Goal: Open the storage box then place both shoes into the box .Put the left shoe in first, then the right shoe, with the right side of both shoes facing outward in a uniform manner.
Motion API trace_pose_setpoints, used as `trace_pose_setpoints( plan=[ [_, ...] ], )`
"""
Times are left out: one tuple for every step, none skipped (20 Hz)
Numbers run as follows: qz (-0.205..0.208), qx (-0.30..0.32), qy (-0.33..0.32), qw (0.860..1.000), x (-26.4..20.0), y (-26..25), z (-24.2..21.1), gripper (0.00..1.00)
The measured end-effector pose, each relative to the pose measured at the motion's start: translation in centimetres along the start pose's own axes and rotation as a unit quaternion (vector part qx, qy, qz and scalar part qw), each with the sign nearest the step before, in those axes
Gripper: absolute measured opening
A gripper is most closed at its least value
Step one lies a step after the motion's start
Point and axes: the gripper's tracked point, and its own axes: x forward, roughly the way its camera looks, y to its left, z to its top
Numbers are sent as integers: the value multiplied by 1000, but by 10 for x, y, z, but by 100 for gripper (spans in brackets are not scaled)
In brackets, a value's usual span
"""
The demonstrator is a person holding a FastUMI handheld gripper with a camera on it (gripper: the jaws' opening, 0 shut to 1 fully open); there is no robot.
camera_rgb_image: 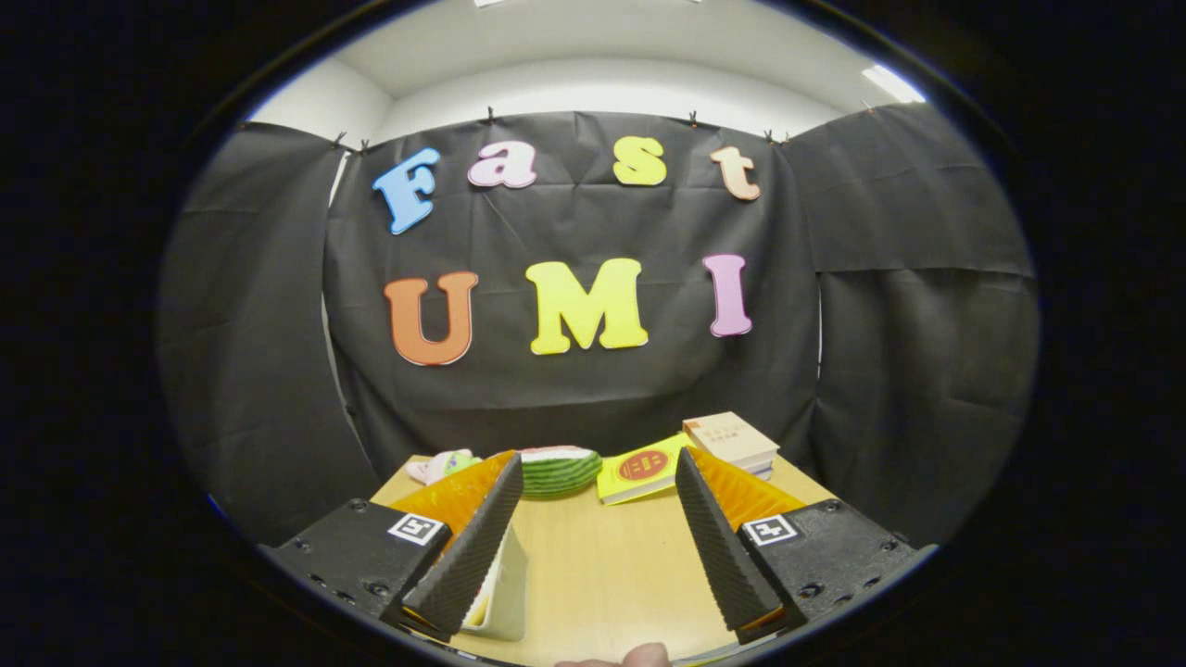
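Note:
My gripper [599, 460] is held low over a wooden table [602, 556] and stands open, with a wide gap and nothing between the fingers. The black ribbed pads [473, 547] are backed by orange plates. A white flat-sided object [505, 588] stands on the table right behind the left finger, partly hidden by it; I cannot tell what it is.
Beyond the fingertips, at the table's far edge, lie a watermelon-slice toy [559, 471], a pink and green soft thing [443, 465], a yellow booklet [642, 471] and a stack of books [732, 443]. A person's fingertip [642, 656] shows at the table's near edge.

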Motion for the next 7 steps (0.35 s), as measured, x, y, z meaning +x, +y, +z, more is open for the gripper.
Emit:
trace_pose_setpoints(
  plan=[
    [0,-1,0,1000,-1,0,1,100],
    [0,-2,0,1000,0,0,1,100],
    [1,-3,0,1000,-1,0,0,100],
    [2,-4,1,1000,-1,0,0,100],
    [3,-4,1,1000,-2,0,1,100],
    [4,-3,2,1000,-1,-1,0,100],
    [5,-4,4,1000,-2,0,0,100]
  ],
)
